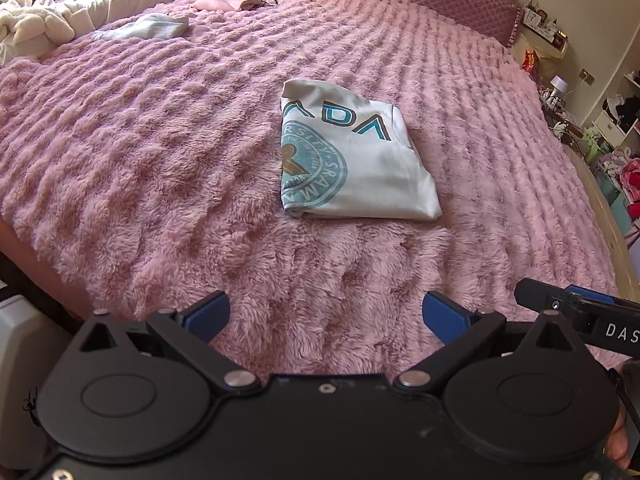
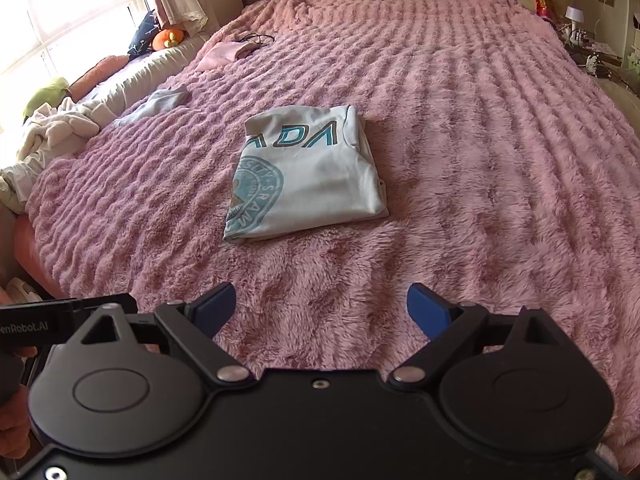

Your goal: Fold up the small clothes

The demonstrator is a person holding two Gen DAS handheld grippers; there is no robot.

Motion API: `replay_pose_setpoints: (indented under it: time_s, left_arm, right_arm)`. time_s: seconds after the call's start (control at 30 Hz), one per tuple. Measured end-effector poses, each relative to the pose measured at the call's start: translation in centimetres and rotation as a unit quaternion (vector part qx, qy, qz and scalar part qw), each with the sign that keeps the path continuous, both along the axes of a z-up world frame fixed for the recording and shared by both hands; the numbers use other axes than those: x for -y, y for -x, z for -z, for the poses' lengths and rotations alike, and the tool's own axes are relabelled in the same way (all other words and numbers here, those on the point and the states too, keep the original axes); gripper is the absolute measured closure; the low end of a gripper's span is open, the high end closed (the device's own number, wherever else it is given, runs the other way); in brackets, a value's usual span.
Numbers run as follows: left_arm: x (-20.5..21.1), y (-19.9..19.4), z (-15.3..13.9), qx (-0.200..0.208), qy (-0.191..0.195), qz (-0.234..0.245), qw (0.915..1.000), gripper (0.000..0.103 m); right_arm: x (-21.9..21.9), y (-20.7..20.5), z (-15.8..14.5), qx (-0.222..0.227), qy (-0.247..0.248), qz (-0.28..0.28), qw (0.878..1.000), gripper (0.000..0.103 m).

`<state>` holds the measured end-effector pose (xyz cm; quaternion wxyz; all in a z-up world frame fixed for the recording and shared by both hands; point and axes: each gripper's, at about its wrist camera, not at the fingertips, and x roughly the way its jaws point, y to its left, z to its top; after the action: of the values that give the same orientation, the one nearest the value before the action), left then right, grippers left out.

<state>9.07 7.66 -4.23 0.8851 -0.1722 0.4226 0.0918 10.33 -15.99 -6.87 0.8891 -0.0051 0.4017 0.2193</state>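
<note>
On blanket (image 1: 160,160): folded shirt (image 1: 352,160); window (image 2: 48,12) right-wrist only.

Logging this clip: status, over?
Left gripper, right gripper open, empty. White T-shirt folded on pink blanket. Nothing in the way.

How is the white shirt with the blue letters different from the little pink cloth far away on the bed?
The white shirt has teal letters and a round badge print; the pink cloth looks plain. The white shirt is folded into a neat block; the pink cloth lies looser. The white shirt sits mid-bed, nearer the grippers; the pink cloth lies farther off, beside a dark cord. Both rest on the fluffy pink blanket.
</note>
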Motion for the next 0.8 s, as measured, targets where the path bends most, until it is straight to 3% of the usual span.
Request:
replay_pose_setpoints:
  time_s: [0.8]
  left_arm:
    - [0.35,-0.33,0.03,-0.008,-0.003,0.015,0.9998,0.0]
  right_arm:
    - [0.17,0.09,0.05,-0.006,0.003,0.002,1.0,0.01]
